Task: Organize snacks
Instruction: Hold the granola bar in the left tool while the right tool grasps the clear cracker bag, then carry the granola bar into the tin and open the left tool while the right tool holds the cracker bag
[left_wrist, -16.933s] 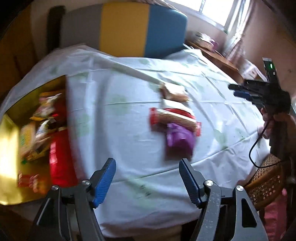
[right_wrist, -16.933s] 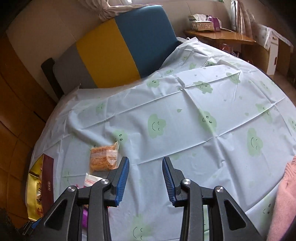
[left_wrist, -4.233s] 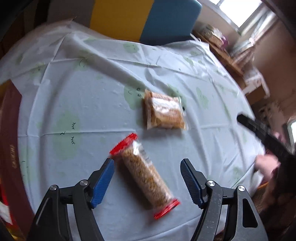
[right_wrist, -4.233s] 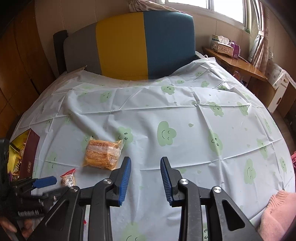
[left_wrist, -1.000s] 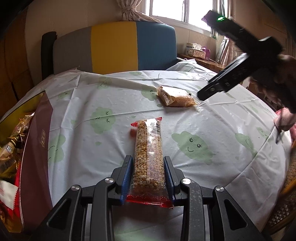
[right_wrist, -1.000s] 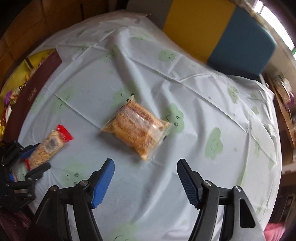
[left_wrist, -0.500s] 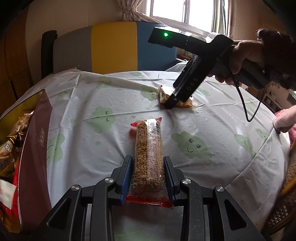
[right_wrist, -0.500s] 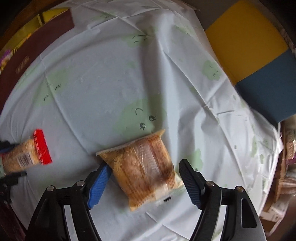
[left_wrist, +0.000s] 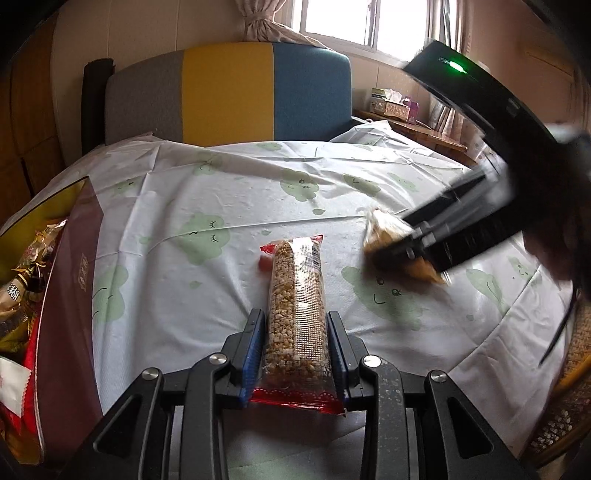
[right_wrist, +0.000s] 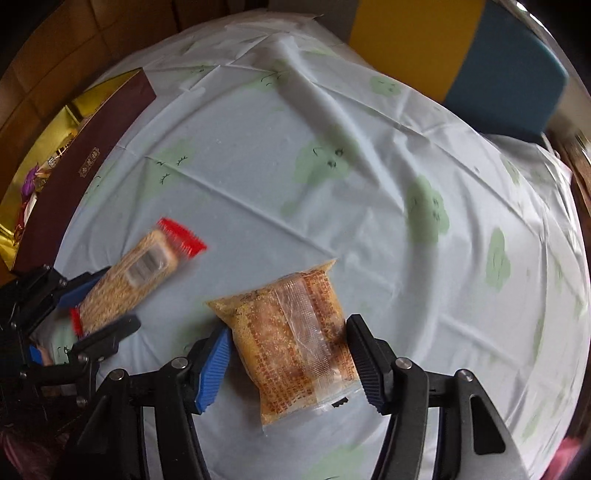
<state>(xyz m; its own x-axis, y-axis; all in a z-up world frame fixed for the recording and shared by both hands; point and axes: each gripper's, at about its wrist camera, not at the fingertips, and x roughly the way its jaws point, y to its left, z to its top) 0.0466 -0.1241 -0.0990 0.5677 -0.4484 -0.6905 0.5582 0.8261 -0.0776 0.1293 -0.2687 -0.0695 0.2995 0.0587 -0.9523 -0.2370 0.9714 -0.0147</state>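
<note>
Left tongs (left_wrist: 295, 343) clamped on a long clear packet of golden grains (left_wrist: 297, 314) with red crimped ends — blue pads pressed flat against both long sides near the packet's near end, far end sticking out forward over the tabletop (left_wrist: 207, 295). Seen from the right wrist view, same packet of golden grains (right_wrist: 129, 280) blurred and raised at a slant in the left tongs (right_wrist: 99, 306), barcode label facing up.

Right tongs (right_wrist: 291, 354) spread wide around a square orange snack bag (right_wrist: 295, 347), one pad at the bag's left edge, the other at its right edge; contact at either pad cannot be told. Bag lying flat on the tabletop (right_wrist: 332, 184), sealed clear flap toward the near side. In the left wrist view, right tongs (left_wrist: 391, 251) dark and blurred, coming in from the right over the orange snack bag (left_wrist: 384, 232), green light glowing on the housing.

Tabletop covered by a pale blue cloth printed with green smiling clouds, creased in straight fold lines. At the left edge, an open maroon box (left_wrist: 70, 280) with a gold lining, holding assorted wrapped snacks (left_wrist: 18, 280). Beyond the far side, a chair back (left_wrist: 229, 92) in grey, yellow and blue panels — window behind it.
</note>
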